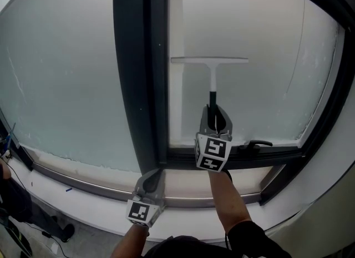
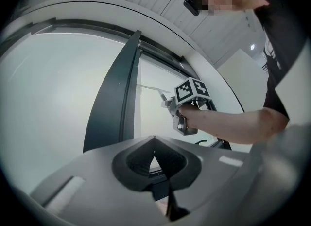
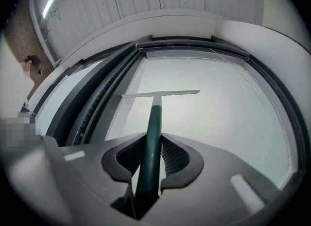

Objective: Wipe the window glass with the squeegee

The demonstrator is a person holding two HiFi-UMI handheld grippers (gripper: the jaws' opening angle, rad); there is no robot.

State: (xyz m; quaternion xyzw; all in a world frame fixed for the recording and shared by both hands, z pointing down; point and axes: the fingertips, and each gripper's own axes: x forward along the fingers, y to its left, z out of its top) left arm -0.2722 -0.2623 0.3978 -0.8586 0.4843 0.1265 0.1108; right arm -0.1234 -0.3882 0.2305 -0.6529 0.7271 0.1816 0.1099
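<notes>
Pinching the squeegee's (image 1: 209,61) dark green handle with the right hand-held gripper (image 1: 215,119), blade pressed flat on the window glass (image 1: 260,93) beside the dark mullion (image 1: 136,68). Left hand-held gripper (image 1: 151,182) pressed together, empty, low at the sill (image 1: 188,186).

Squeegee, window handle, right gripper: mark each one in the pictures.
Squeegee (image 1: 211,76), head view, on its white neck below the blade.
Window handle (image 1: 256,144), head view, on its dark lever.
Right gripper (image 3: 151,140), right gripper view, midway between its fingertips, which clamp the squeegee's dark grip.
</notes>
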